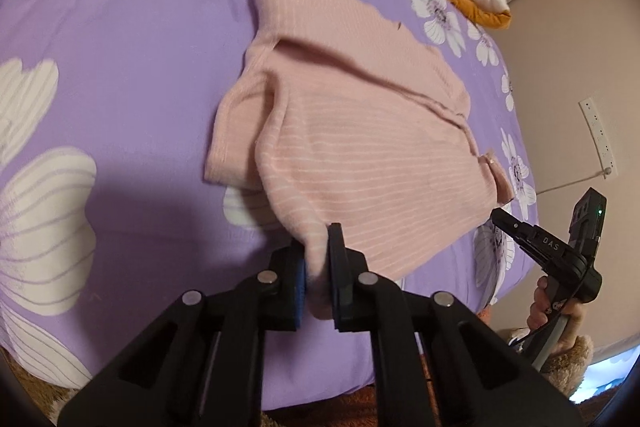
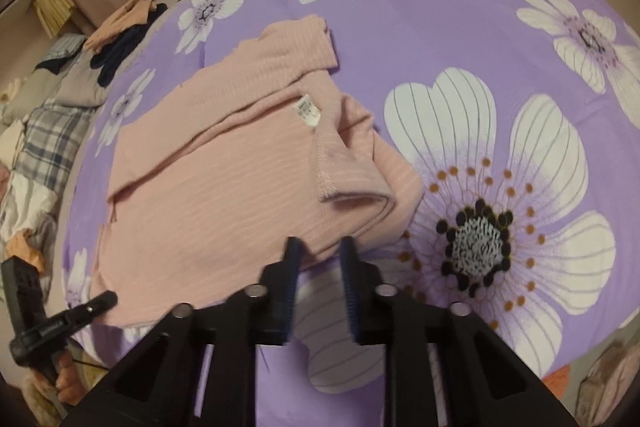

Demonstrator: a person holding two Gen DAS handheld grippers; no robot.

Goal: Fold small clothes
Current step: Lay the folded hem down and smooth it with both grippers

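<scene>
Left tongs (image 1: 318, 259) pinch the pink garment's (image 1: 352, 131) near corner on the bed (image 1: 120, 67); right tongs (image 2: 320, 259), seemingly empty, stand narrow just at its hem.

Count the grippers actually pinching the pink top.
1. The left gripper pinches a near corner of the pink top; the right gripper stands open at its edge.
</scene>
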